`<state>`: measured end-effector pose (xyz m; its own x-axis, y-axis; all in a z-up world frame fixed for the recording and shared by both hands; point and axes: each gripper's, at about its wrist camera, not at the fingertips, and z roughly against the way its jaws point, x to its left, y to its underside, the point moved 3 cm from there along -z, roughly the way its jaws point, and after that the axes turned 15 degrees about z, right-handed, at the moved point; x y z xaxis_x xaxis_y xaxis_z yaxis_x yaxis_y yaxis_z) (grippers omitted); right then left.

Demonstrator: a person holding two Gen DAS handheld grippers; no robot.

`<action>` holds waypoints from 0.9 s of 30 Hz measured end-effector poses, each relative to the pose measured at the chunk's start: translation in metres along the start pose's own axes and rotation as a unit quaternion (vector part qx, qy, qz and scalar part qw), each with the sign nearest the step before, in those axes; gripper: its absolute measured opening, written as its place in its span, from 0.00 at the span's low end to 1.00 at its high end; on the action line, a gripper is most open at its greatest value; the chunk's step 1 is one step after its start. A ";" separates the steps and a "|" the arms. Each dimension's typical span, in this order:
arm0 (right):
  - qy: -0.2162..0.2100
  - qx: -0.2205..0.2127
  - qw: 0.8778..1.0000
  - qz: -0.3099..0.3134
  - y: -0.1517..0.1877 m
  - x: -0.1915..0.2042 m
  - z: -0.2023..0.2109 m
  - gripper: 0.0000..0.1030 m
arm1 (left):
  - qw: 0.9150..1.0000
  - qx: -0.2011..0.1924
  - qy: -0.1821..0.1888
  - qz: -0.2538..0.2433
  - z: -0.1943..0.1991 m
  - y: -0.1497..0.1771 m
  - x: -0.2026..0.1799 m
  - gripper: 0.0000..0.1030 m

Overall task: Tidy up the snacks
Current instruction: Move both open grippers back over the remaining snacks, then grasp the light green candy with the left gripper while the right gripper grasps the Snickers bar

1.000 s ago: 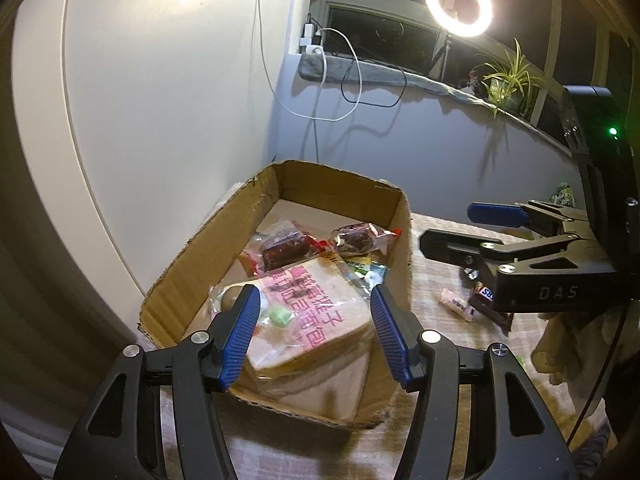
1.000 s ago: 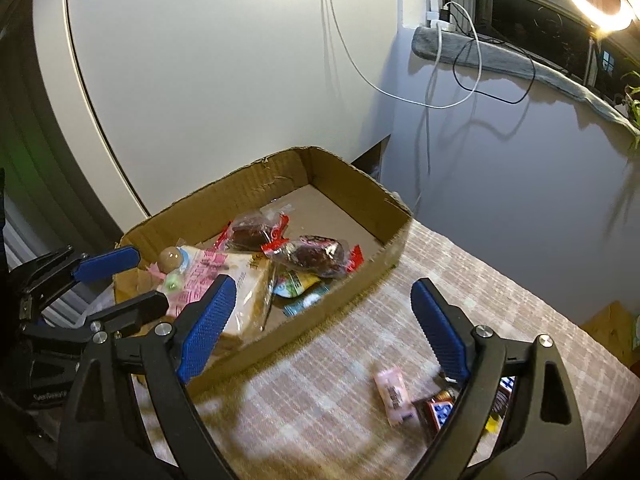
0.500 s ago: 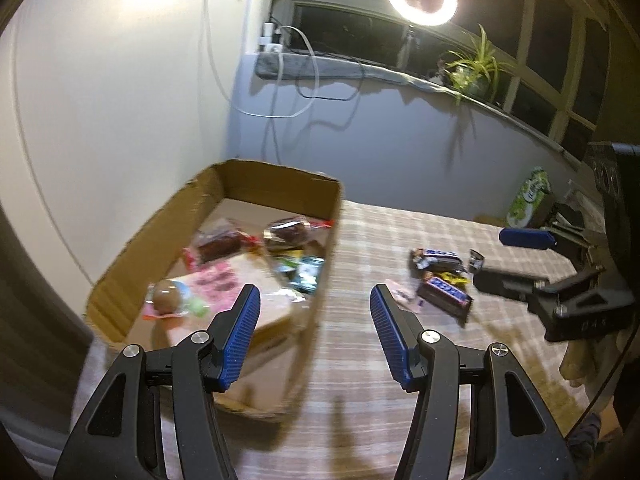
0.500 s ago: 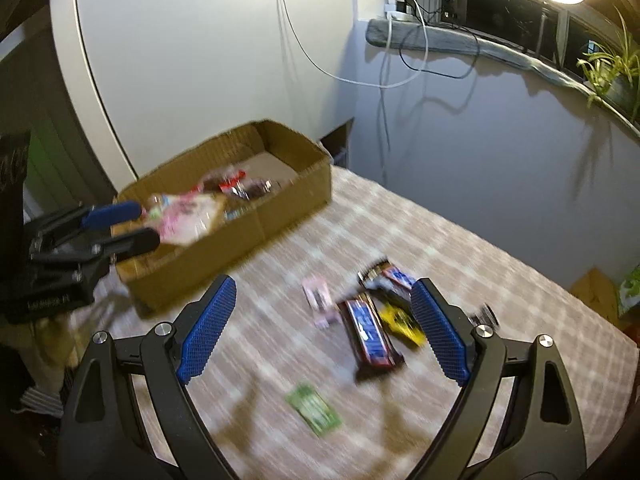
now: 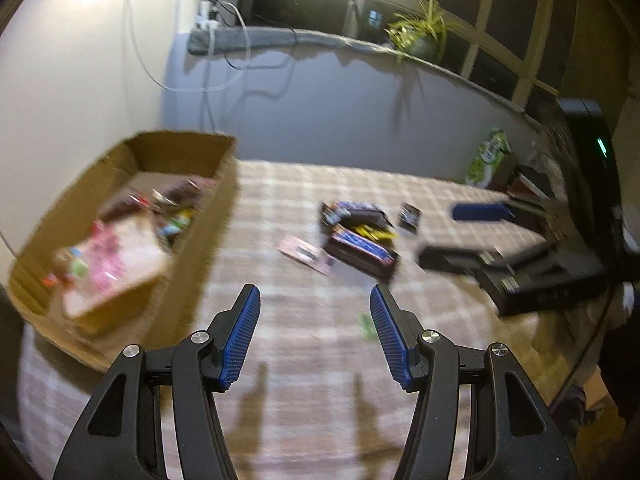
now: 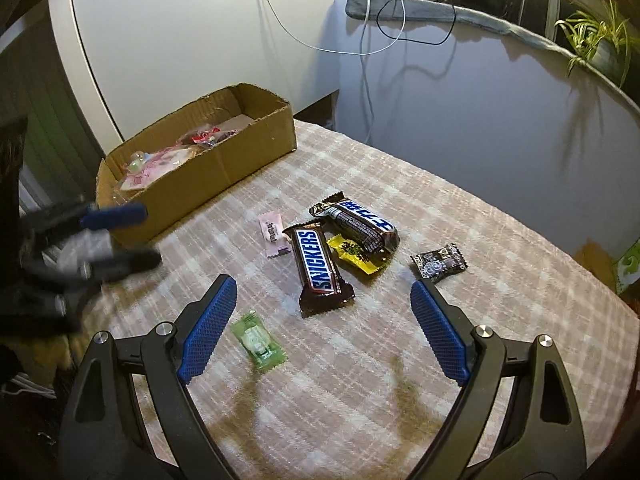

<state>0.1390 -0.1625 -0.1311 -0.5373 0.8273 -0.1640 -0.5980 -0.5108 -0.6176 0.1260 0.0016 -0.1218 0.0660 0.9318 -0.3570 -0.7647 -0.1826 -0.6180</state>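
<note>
Both grippers empty, jaws spread, above loose snacks.
Right gripper [image 6: 324, 322]: Snickers [image 6: 320, 266] just ahead between its jaws, green candy [image 6: 259, 339] by its left jaw, likely lining up a pick. Left gripper [image 5: 315, 338] over bare cloth; box [image 6: 224, 160] beyond to the left, part-filled, probably the drop spot.

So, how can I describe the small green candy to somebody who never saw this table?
On the checked tablecloth, find the cluster of wrappers around the Snickers bar. The small green candy lies alone on the near side of it, apart from the rest. It is the only green wrapper on the cloth.
</note>
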 end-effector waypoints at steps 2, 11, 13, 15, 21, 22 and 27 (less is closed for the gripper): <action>-0.016 0.001 1.000 -0.001 -0.002 -0.003 -0.005 0.79 | 1.000 0.015 0.008 -0.006 -0.006 0.010 -0.011 0.55; -0.073 0.019 0.997 0.017 -0.016 -0.006 -0.044 0.51 | 0.998 0.047 0.005 -0.047 -0.036 0.033 -0.040 0.55; -0.083 0.023 0.996 0.020 -0.016 -0.005 -0.052 0.46 | 0.997 0.048 0.000 -0.053 -0.041 0.034 -0.043 0.55; -0.088 0.025 0.996 0.021 -0.016 -0.004 -0.058 0.45 | 0.997 0.050 -0.004 -0.063 -0.045 0.035 -0.045 0.55; -0.098 0.033 0.994 0.024 -0.016 -0.004 -0.072 0.45 | 0.995 0.061 -0.017 -0.076 -0.058 0.040 -0.049 0.54; -0.097 0.035 0.994 0.027 -0.016 -0.003 -0.074 0.45 | 0.995 0.065 -0.020 -0.079 -0.061 0.042 -0.050 0.53; -0.089 0.045 0.994 0.039 -0.018 0.001 -0.084 0.45 | 0.994 0.064 -0.028 -0.081 -0.064 0.042 -0.050 0.49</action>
<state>0.1989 -0.1325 -0.1851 -0.6762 0.7338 -0.0657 -0.5967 -0.5978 -0.5353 0.1312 -0.0728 -0.1745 0.1620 0.9625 -0.2176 -0.8227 0.0099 -0.5684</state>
